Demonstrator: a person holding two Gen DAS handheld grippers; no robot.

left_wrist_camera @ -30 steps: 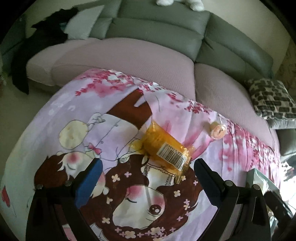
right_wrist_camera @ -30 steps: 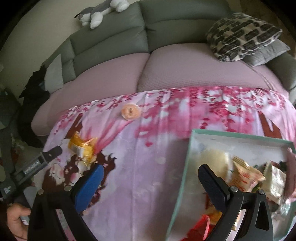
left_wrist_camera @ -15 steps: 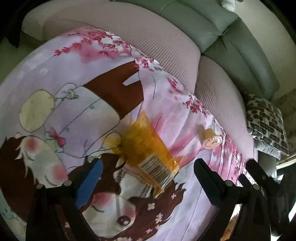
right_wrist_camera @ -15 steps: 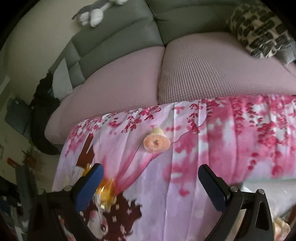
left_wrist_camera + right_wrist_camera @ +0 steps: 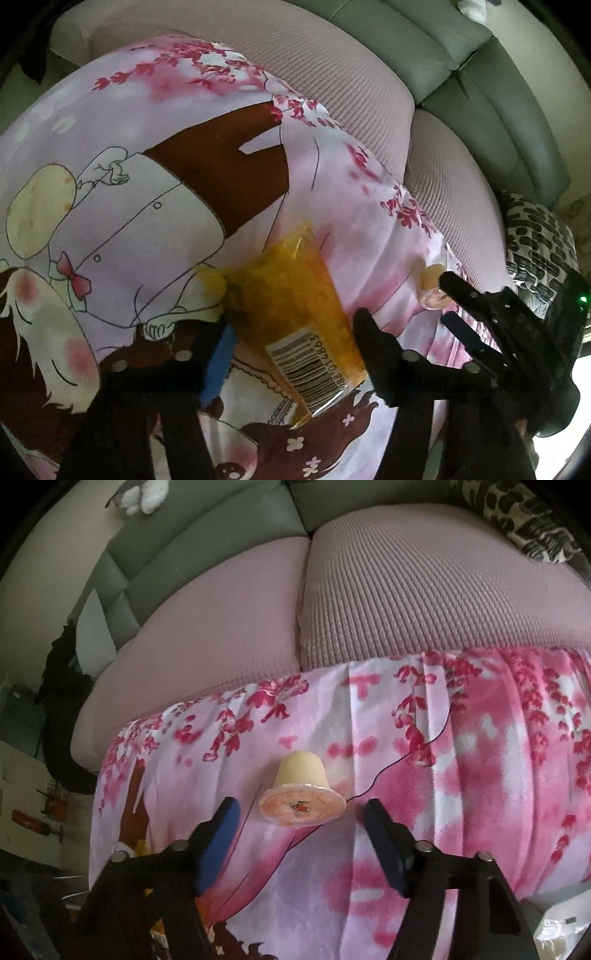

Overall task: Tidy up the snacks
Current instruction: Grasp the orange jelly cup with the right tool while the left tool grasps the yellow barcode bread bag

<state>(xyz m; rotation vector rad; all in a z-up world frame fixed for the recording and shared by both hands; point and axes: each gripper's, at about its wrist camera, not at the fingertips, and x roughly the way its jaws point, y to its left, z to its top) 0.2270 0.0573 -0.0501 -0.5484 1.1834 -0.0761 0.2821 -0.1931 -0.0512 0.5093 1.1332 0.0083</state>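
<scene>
A printed cloth [image 5: 192, 155] covers the table in front of a sofa [image 5: 388, 602]. On the cloth lie a snack packet [image 5: 291, 306] and, to its right, nearer the sofa, a jelly cup [image 5: 301, 794] on its side, well apart.

Closing left tongs [image 5: 295, 332] astride orange packet [image 5: 291, 295]

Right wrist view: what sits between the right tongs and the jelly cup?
Nothing but bare pink floral cloth. The jelly cup lies on its side just ahead of the closing right tongs, not yet touched by either pad.
</scene>
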